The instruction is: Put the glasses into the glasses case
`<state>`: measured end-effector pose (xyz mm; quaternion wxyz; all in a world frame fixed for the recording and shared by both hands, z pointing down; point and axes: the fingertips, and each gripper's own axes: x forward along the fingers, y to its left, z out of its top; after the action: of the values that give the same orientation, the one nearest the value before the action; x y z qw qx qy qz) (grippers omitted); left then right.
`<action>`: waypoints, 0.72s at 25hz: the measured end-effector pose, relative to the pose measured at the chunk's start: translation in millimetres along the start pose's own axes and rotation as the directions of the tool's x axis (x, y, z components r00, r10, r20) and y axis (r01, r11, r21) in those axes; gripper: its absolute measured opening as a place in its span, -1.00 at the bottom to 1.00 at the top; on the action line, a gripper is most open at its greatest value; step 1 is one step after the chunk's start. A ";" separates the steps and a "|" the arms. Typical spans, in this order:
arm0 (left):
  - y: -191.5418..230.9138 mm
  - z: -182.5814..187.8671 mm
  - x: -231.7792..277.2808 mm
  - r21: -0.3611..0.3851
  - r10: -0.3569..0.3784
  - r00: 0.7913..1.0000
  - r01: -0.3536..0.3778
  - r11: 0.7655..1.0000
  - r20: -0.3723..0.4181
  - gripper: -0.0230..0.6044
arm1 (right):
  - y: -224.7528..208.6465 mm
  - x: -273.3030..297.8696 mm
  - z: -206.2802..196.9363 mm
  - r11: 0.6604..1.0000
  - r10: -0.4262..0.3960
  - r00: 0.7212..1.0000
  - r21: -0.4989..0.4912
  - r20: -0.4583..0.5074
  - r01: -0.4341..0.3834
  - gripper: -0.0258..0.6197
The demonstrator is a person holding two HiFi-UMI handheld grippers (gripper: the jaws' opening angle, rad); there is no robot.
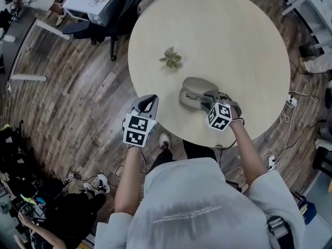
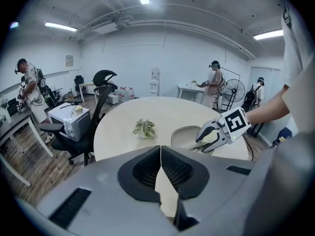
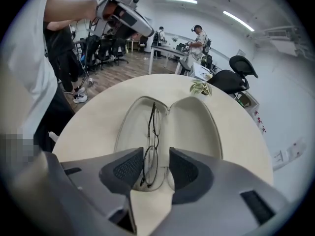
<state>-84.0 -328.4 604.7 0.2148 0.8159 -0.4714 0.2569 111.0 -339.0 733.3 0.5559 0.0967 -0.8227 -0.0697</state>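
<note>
Progress: placing nearly done | right claw (image 3: 156, 163) spread, the glasses (image 3: 151, 145) loose between its jaws, apparently resting edge-on in the open glasses case (image 3: 197, 127) on the bench (image 3: 93, 124) | left claw (image 2: 161, 152) pressed together, empty | remaining: close case.

In the head view the left gripper (image 1: 149, 102) sits left of centre, pointing up the frame, its jaws pressed together. The right gripper (image 1: 202, 98) sits level with it, right of centre, angled up-left with jaws parted. Both bare forearms run down towards the bottom edge.
</note>
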 end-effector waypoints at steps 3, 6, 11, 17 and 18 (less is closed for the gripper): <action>-0.2 -1.7 1.4 0.005 -0.002 1.000 0.002 1.000 0.000 -0.88 | 1.2 -6.4 1.8 0.998 0.033 0.999 0.049 0.032 -0.034 -0.40; -1.8 3.8 0.7 0.000 -0.011 1.000 0.011 1.000 0.006 -0.88 | 1.9 -14.2 5.3 0.989 0.070 0.994 0.127 0.078 -0.080 -0.45; -5.4 2.0 -2.3 -0.002 -0.025 1.000 0.025 1.000 0.005 -0.88 | 8.6 -25.7 7.1 0.968 0.085 0.989 0.224 0.125 -0.112 -0.70; -17.4 -1.3 -5.2 0.011 -0.051 0.999 0.051 0.999 0.009 -0.88 | 32.9 -26.3 6.1 0.949 0.141 0.981 0.265 0.132 -0.171 -0.70; -18.1 -0.7 -5.5 0.013 -0.054 0.998 0.054 0.998 0.011 -0.88 | 34.6 -26.1 6.8 0.945 0.142 0.980 0.276 0.136 -0.175 -0.70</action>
<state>-70.6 -316.0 599.8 0.2138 0.8312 -0.4485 0.2495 111.4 -299.2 715.0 0.4917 0.1052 -0.8597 0.0897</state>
